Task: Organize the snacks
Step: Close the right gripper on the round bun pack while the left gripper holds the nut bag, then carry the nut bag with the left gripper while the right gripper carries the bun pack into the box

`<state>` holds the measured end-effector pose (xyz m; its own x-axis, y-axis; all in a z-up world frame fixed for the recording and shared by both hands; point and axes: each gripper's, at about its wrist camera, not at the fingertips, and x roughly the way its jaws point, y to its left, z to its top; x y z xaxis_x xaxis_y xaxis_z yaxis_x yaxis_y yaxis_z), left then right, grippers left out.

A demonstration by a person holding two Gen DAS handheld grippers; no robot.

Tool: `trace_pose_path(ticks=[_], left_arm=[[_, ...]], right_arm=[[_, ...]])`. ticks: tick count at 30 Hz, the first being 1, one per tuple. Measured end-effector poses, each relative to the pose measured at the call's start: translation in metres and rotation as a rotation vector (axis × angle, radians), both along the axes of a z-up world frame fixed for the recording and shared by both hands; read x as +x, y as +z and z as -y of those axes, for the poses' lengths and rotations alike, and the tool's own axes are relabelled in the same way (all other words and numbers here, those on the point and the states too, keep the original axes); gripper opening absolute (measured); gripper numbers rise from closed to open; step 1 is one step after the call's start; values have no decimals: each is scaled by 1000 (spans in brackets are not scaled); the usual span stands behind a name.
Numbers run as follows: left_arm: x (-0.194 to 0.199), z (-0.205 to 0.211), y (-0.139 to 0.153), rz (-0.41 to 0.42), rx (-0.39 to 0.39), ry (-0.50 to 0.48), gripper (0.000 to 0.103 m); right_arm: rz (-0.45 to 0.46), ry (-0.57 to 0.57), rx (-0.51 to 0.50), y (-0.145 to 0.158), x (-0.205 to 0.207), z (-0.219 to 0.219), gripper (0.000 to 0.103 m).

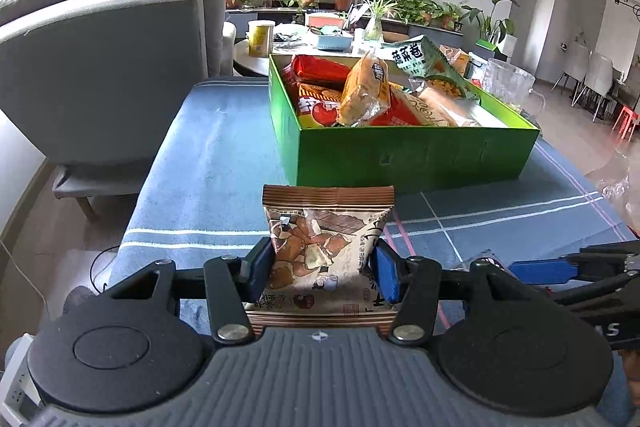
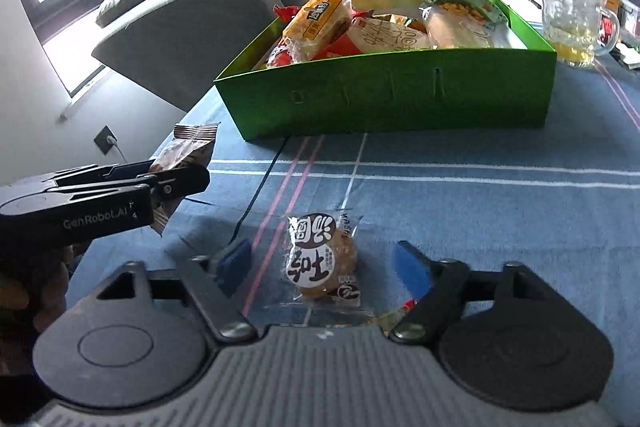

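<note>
My left gripper point(image 1: 322, 269) is shut on a brown-and-white snack packet point(image 1: 326, 227) and holds it upright above the blue tablecloth, in front of the green box point(image 1: 416, 155). The box holds several snack bags. In the right wrist view the left gripper point(image 2: 176, 183) shows at the left with the packet point(image 2: 188, 151). My right gripper point(image 2: 320, 267) is open, its jaws on either side of a clear-wrapped round pastry point(image 2: 326, 261) that lies flat on the cloth. The green box point(image 2: 400, 99) stands beyond it.
A glass mug point(image 2: 572, 15) with yellow liquid stands right of the box. A grey sofa point(image 1: 108, 55) is to the left. A yellow tin point(image 1: 261, 38), plants and a TV lie behind. The table's left edge point(image 1: 136, 223) drops to the floor.
</note>
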<state>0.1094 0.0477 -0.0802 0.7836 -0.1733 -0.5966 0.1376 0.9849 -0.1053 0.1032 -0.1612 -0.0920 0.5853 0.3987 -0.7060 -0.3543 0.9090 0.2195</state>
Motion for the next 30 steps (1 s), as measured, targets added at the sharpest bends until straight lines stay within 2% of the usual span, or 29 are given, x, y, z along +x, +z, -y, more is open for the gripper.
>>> trace_pose_path(ticks=[12, 20, 30], left_arm=[[-1, 2, 1, -3, -17, -9, 50], [-2, 7, 3, -4, -12, -26, 50], [-6, 16, 10, 7, 2, -41, 50]], right_arm=[[29, 18, -60, -1, -2, -7, 64], [19, -3, -25, 2, -3, 2, 64], [51, -47, 26, 14, -2, 18, 64]])
